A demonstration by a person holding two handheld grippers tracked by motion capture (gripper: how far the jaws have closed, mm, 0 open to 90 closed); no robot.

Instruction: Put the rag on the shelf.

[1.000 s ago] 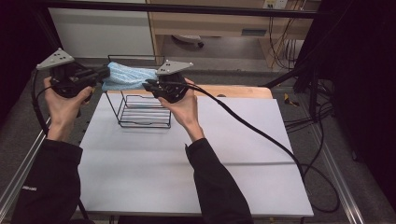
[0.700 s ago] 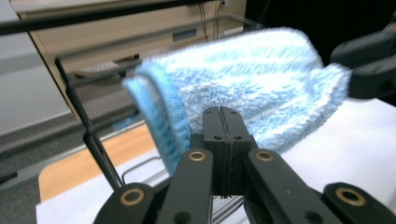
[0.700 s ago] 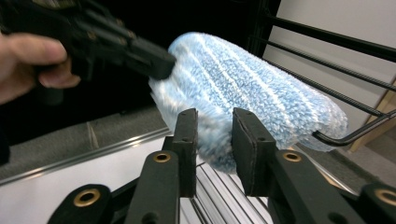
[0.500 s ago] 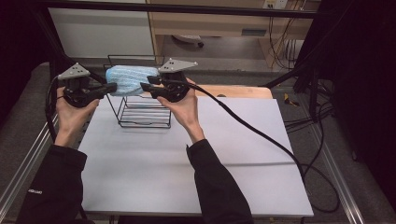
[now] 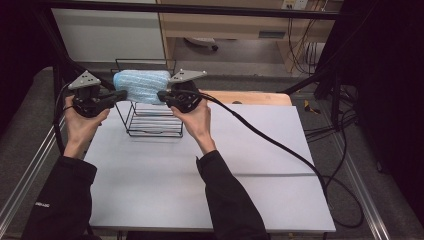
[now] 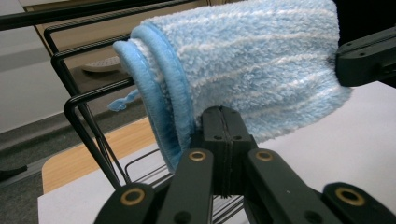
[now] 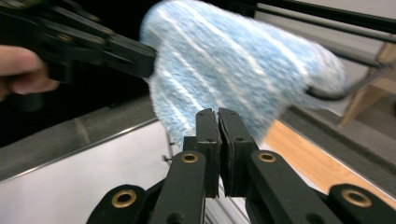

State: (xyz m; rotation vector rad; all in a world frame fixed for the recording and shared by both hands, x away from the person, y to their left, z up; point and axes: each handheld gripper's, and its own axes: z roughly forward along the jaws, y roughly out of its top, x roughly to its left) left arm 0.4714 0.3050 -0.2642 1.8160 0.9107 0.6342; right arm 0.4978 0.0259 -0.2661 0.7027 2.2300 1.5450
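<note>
A fluffy light-blue cloth (image 5: 141, 85) with white stripes hangs over the top bar of a black wire rack (image 5: 155, 125) at the back left of the table. My left gripper (image 5: 121, 95) is shut on the cloth's left lower edge, and my right gripper (image 5: 161, 95) is shut on its right edge. In the left gripper view the closed jaws (image 6: 223, 112) pinch the cloth (image 6: 252, 60) beside its piped hem, over the rack's bar (image 6: 84, 121). In the right gripper view the jaws (image 7: 217, 114) meet the cloth (image 7: 233, 60), with the other gripper's fingers (image 7: 116, 49) holding its far side.
The rack stands on a white table top (image 5: 200, 190), with a wooden board (image 5: 250, 97) behind it. A thick black cable (image 5: 280, 145) trails from the right gripper across the table to the right edge. A metal frame bar (image 5: 175, 7) runs across the back.
Both grippers have moved to the right and closer together with the cloth. The cloth, earlier stretched between them, now bunches over the rack's top bar.
</note>
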